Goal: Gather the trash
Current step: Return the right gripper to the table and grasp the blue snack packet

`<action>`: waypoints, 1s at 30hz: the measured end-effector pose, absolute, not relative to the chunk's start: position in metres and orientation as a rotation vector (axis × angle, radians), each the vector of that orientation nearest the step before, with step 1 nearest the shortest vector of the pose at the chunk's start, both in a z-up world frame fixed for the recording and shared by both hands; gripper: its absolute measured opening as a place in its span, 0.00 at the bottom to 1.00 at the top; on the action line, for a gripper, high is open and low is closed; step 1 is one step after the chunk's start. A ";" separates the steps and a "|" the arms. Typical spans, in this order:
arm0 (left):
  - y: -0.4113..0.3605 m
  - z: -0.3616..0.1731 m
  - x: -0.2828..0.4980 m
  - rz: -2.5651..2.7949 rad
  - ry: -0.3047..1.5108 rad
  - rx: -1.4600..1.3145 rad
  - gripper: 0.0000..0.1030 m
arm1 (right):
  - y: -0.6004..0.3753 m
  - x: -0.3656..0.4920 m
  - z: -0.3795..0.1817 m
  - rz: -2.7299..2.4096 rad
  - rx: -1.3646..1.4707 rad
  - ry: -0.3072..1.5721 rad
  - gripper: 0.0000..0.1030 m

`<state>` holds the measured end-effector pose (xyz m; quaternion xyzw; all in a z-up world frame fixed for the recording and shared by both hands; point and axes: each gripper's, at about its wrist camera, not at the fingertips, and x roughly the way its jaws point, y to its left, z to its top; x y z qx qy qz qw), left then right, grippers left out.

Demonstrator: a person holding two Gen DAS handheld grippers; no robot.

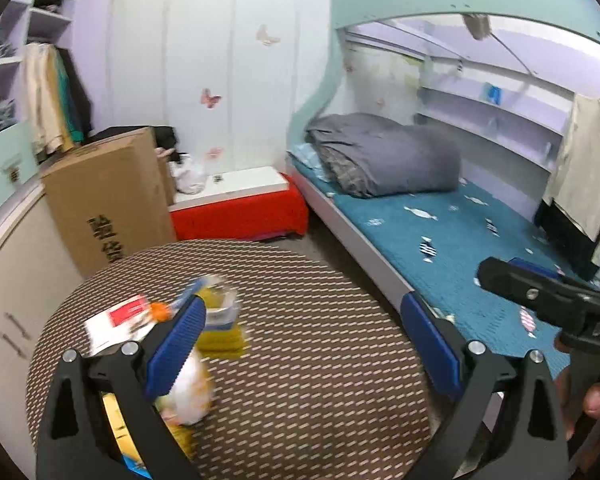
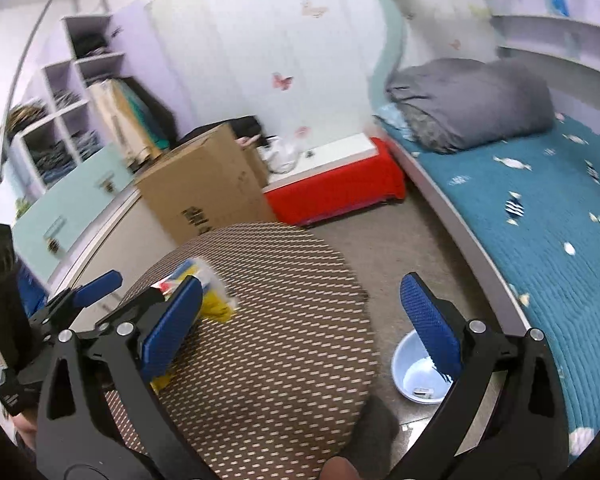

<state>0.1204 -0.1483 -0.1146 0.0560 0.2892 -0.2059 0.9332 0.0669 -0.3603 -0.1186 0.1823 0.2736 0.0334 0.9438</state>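
Both the left tongs (image 1: 304, 336) and right tongs (image 2: 300, 320) gape wide, empty, above the round counter (image 2: 292, 360) where blurred wrappers (image 1: 220, 320) lie; a blue bin (image 2: 412, 376) sits on the floor

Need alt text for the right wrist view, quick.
The open right gripper hovers over a round patterned table with yellow wrappers at its left edge. A pale blue bin sits on the floor beside a teal bed.
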 end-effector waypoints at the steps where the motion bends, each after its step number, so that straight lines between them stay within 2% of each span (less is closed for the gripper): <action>1: -0.139 -0.116 0.119 -0.407 0.591 0.110 0.93 | -0.349 0.068 -0.119 0.098 0.355 0.565 0.94; 19: 0.052 -0.160 0.089 -0.049 0.665 0.036 0.93 | -0.173 0.080 -0.157 0.500 0.069 0.715 0.94; 26: 0.100 -0.179 0.075 0.051 0.715 0.004 0.93 | -0.116 0.081 -0.184 0.661 -0.044 0.779 0.94; 27: 0.103 -0.181 0.073 0.061 0.720 0.004 0.93 | -0.108 0.082 -0.188 0.681 -0.061 0.785 0.93; 30: 0.115 -0.186 0.069 0.091 0.735 -0.007 0.93 | -0.082 0.084 -0.200 0.768 -0.117 0.811 0.84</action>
